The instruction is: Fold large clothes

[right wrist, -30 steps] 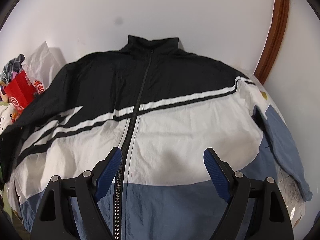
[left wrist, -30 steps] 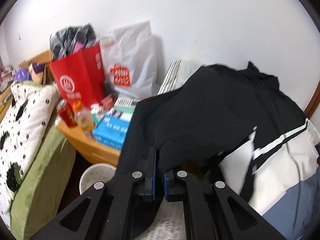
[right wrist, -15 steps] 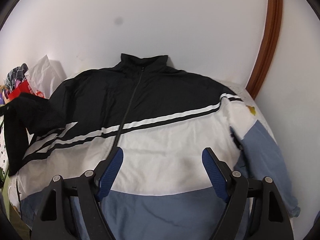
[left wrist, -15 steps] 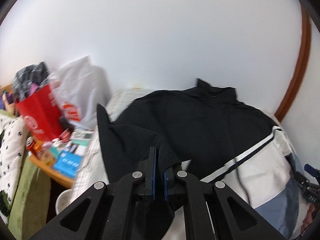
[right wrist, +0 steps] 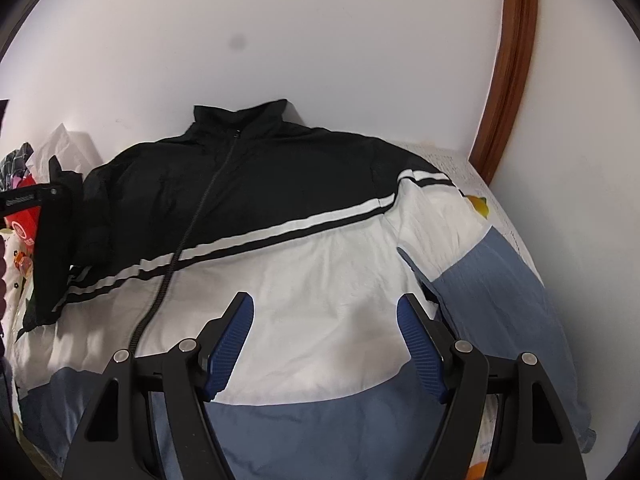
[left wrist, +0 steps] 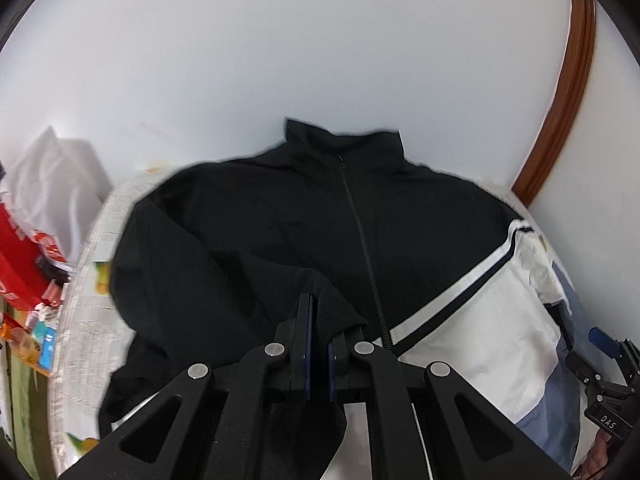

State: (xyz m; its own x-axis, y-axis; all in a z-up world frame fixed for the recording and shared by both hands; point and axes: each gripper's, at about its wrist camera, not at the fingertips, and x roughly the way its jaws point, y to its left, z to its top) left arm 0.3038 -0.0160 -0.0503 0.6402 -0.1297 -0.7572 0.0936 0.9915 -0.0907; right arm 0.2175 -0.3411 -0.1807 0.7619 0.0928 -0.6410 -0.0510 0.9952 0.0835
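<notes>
A: Where does the jacket (right wrist: 304,248) lie?

B: Front up on the bed (right wrist: 452,168), collar against the white wall (right wrist: 320,40), zip closed. Its top is black, its middle white under two white stripes, its hem blue.

A: And the left gripper (left wrist: 318,344)?

B: Its fingers (left wrist: 306,340) are clamped tight on a fold of the black sleeve (left wrist: 248,276). The cloth bunches up between the blue pads and hangs below them. The sleeve is drawn in over the black chest, close to the zip (left wrist: 362,248).

A: The right gripper (right wrist: 326,344)?

B: It hovers above the white band, right of the zip. The fingers (right wrist: 420,344) stand well apart and have just been closing a little; nothing sits between them, and the pads press on no cloth.

A: The other sleeve?

B: The white and blue sleeve (right wrist: 488,280) lies flat along the jacket's right edge, on the bed.

A: Anything around the bed?

B: A brown frame (right wrist: 512,68) runs up the wall at right. At left a white bag (left wrist: 52,184) and a red bag (left wrist: 16,264) stand among small clutter. In the left wrist view the right gripper shows at the right edge, over the blue hem.
</notes>
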